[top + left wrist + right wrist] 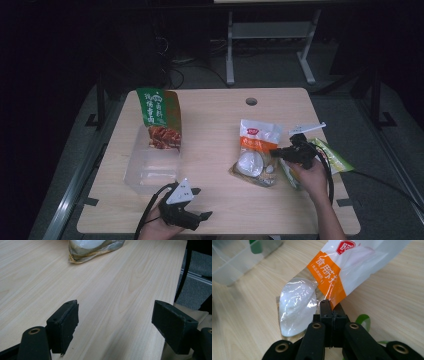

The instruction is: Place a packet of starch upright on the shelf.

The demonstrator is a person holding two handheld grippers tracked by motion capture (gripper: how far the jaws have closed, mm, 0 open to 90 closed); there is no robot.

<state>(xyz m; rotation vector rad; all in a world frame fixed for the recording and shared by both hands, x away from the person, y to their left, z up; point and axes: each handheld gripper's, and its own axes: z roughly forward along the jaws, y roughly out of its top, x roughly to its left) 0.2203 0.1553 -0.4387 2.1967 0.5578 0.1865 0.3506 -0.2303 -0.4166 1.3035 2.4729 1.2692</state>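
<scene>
- The right tool point(278, 154) sits right of the counter's middle, held in the person's right hand point(314, 176); its jaws are pressed together on the edge of the white-and-orange bag point(256, 150).
- In the right gripper view that bag point(332, 277) is pinched at its orange band, the clear film bunched between the two black jaws — the white round contents bulge just left of them.
- The bag lies on the counter point(215, 125) right of centre, its orange label toward the far side and its clear part toward the near side.
- A green packet point(334, 159) lies just right of the right tool, partly under the hand; I cannot tell whether it touches the bag.
- The left tool point(202, 204) rests at the near edge, left of centre, in the person's left hand point(155, 227); its jaws stand wide apart with only bare wood between them, as the left gripper view point(115, 325) shows.
- A clear plastic tub point(150, 167) stands on the left of the counter, well apart from the bag.
- A tall green snack bag point(160, 117) stands upright in the tub's far end — its print is too dim to read.
</scene>
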